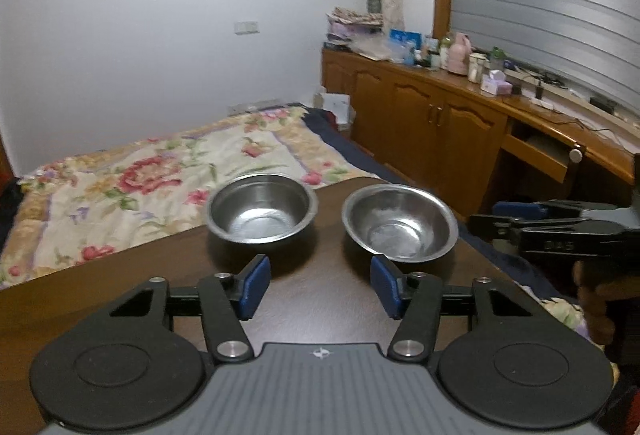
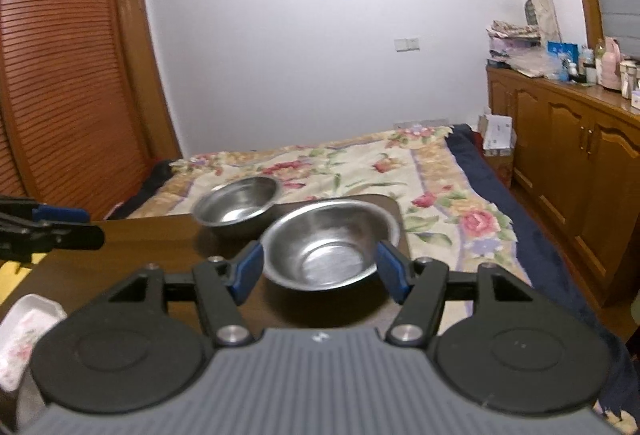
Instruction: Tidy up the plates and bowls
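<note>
Two steel bowls stand on the dark wooden table (image 1: pixel 160 275) near its far edge. In the left wrist view the left bowl (image 1: pixel 262 207) and the right bowl (image 1: pixel 400 221) sit side by side, apart. My left gripper (image 1: pixel 320 283) is open and empty, hovering just short of the gap between them. My right gripper (image 2: pixel 320 267) is open, its blue pads (image 2: pixel 247 269) on either side of the right bowl (image 2: pixel 330 243), not closed on it. The left bowl (image 2: pixel 236 206) lies behind. The right gripper also shows in the left wrist view (image 1: pixel 560 227), the left gripper in the right wrist view (image 2: pixel 48 227).
A bed with a floral quilt (image 1: pixel 160 179) lies beyond the table. Wooden cabinets (image 1: pixel 440 127) with clutter on top run along the right wall. A louvred wardrobe (image 2: pixel 60 75) stands on the left. A white rectangular dish (image 2: pixel 24 335) sits at the table's near left.
</note>
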`<control>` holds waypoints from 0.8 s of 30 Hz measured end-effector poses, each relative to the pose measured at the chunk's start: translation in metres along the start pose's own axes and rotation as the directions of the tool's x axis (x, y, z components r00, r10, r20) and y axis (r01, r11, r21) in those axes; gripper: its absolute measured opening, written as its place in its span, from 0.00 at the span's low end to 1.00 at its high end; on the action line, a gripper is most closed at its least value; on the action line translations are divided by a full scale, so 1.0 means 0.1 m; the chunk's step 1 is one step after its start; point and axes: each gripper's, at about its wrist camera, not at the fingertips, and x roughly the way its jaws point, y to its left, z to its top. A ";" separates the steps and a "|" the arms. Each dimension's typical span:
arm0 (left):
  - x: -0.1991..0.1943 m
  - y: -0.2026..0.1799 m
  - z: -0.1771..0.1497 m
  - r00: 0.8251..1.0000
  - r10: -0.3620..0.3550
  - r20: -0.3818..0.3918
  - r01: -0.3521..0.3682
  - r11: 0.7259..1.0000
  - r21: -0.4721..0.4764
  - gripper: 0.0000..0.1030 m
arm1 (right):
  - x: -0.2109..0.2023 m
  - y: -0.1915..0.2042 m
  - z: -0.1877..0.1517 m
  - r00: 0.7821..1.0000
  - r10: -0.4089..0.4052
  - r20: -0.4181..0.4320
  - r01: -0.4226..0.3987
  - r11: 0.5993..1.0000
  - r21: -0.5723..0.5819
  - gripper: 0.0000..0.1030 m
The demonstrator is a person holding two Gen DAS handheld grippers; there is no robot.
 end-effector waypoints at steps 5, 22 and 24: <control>0.32 -0.03 0.11 0.998 -0.023 -0.052 0.025 0.999 0.044 0.55 | 0.25 -0.15 -0.02 0.999 -0.017 -0.046 0.019 0.999 0.036 0.61; 1.11 0.07 0.29 0.969 -0.149 -0.199 0.145 0.989 -0.033 0.48 | 0.62 -0.28 -0.02 0.992 0.017 -0.127 -0.002 0.993 0.118 0.58; 1.16 0.06 0.29 0.964 -0.168 -0.208 0.160 0.986 -0.054 0.48 | 0.65 -0.26 -0.02 0.991 0.017 -0.132 -0.002 0.994 0.113 0.56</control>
